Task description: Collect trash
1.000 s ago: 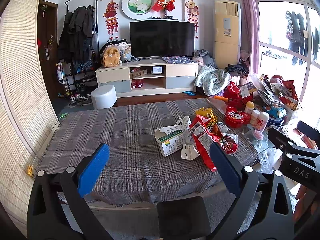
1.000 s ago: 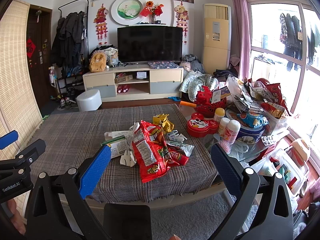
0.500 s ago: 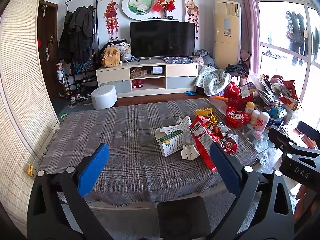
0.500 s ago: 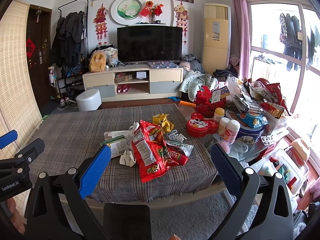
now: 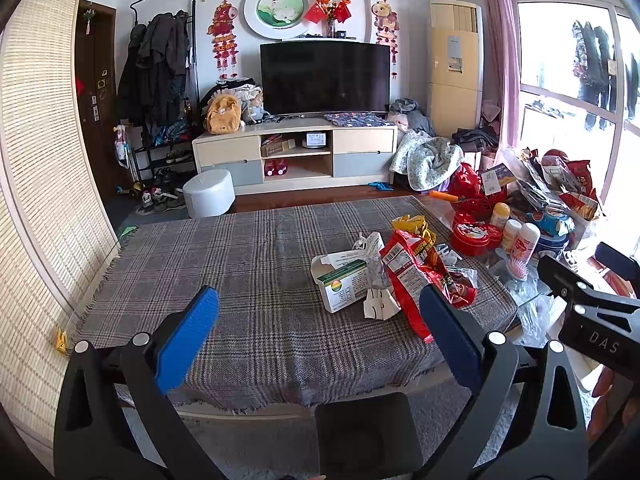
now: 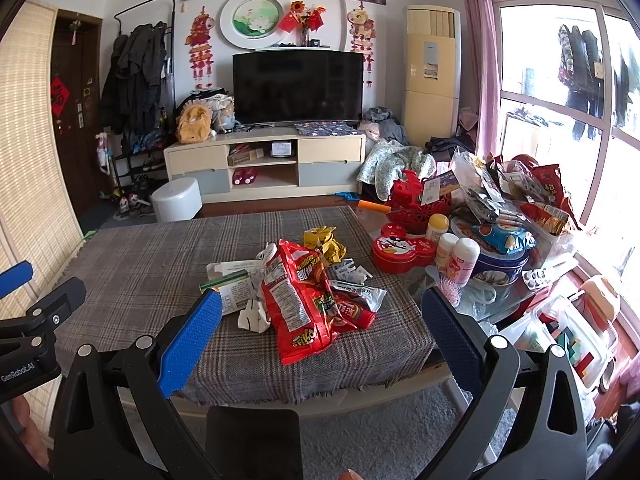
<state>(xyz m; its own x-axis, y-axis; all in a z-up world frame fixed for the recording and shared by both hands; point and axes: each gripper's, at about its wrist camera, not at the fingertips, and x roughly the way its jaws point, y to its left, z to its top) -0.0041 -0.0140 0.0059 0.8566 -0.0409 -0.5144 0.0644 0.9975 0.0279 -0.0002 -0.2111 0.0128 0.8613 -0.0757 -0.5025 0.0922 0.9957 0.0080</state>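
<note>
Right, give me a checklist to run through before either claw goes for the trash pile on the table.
1. Left claw open and empty: ok, blue pads spread wide with nothing between them.
2. Right claw open and empty: ok, same stance.
3. Trash reachable: ok, the red snack bag lies on top, nearest the table's front edge.
4. Other pieces free to lift: not ok, the white carton and crumpled paper are partly tucked under or against the bag.
5. Yellow wrapper located: ok, behind the bag.
6. Bin or bag to drop trash into: cannot tell, none shows in either view.
</note>
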